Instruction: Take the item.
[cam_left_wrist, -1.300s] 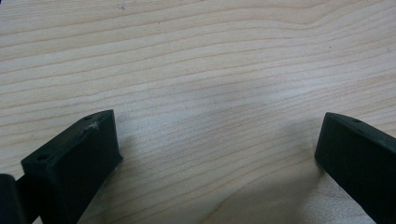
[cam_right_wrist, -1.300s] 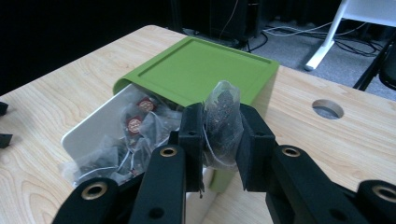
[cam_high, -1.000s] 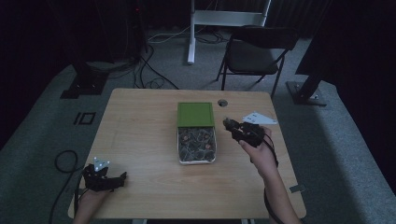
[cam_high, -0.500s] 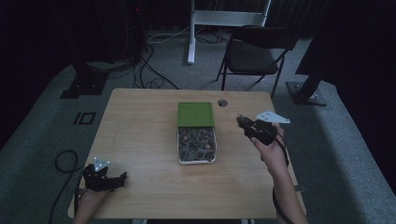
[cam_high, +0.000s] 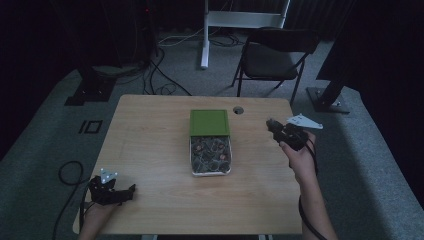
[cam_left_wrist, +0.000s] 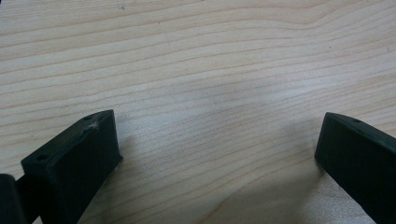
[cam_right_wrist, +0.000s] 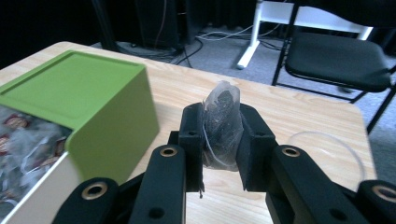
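A white box (cam_high: 192, 159) of wrapped tea sachets (cam_high: 211, 152) sits at the table's middle, its green lid (cam_high: 209, 122) slid back over the far half. My right gripper (cam_high: 273, 124) hovers to the right of the box near the table's right edge. In the right gripper view it (cam_right_wrist: 220, 140) is shut on a translucent sachet (cam_right_wrist: 222, 116) with dark contents, and the green lid (cam_right_wrist: 79, 93) lies to its left. My left gripper (cam_high: 129, 191) rests at the table's near left corner. Its jaws (cam_left_wrist: 217, 135) stand open over bare wood.
A cable hole (cam_high: 238, 109) is set in the table's far edge, seen as a clear ring (cam_right_wrist: 322, 149) in the right gripper view. Behind the table stand a black folding chair (cam_high: 272, 57) and a white stand (cam_high: 207, 30), with cables on the floor.
My right gripper has moved right, away from the box toward the table's right edge, keeping the sachet in its jaws. The left gripper has stayed put.
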